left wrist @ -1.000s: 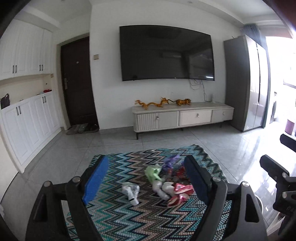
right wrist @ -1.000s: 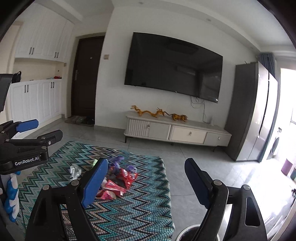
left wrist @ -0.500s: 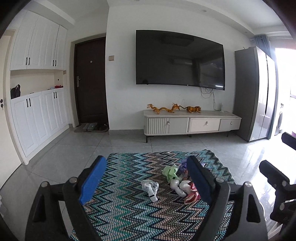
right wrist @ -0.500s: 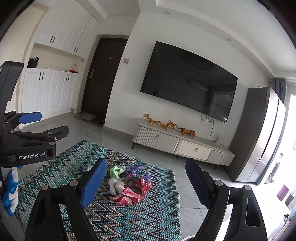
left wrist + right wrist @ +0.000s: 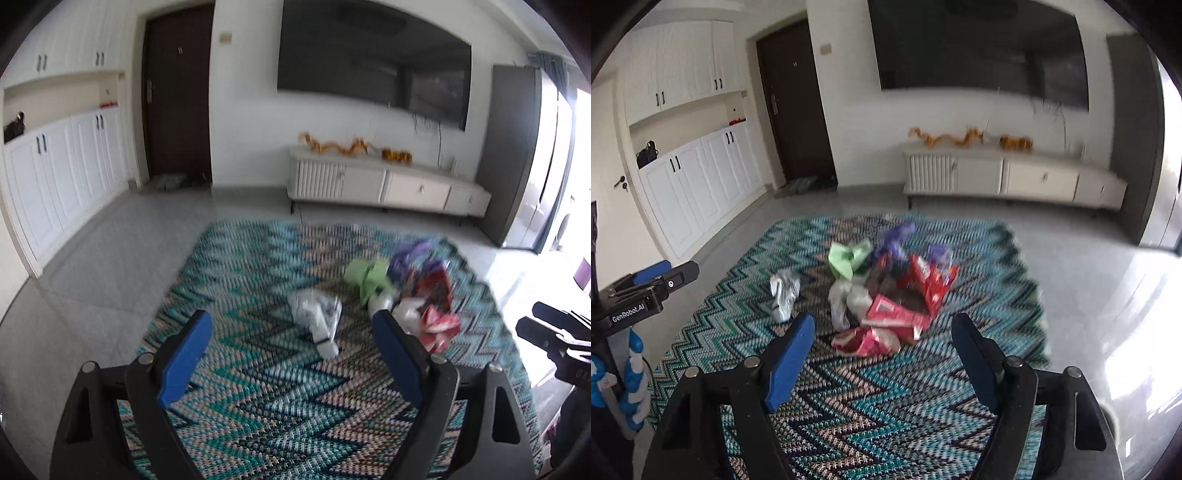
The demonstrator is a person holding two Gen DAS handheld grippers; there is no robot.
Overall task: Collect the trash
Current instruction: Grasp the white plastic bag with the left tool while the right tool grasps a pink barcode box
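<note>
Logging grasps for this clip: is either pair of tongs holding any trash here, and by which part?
Nothing is held. The left tongs are open and empty; the right tongs are closing on air, short of the wrappers on the rug.

Crumpled trash (image 5: 886,291) heaped loosely on a zigzag rug (image 5: 886,406), blurred in both views. Pale green wrapper (image 5: 847,258) at the far left of the heap, purple wrappers (image 5: 897,240) behind, red packets (image 5: 929,284) torn open at right, a pink-red one (image 5: 866,341) nearest. White crumpled pieces (image 5: 846,299) in the middle. One silvery-white wrapper (image 5: 316,317) lying apart, left of the heap.
</note>
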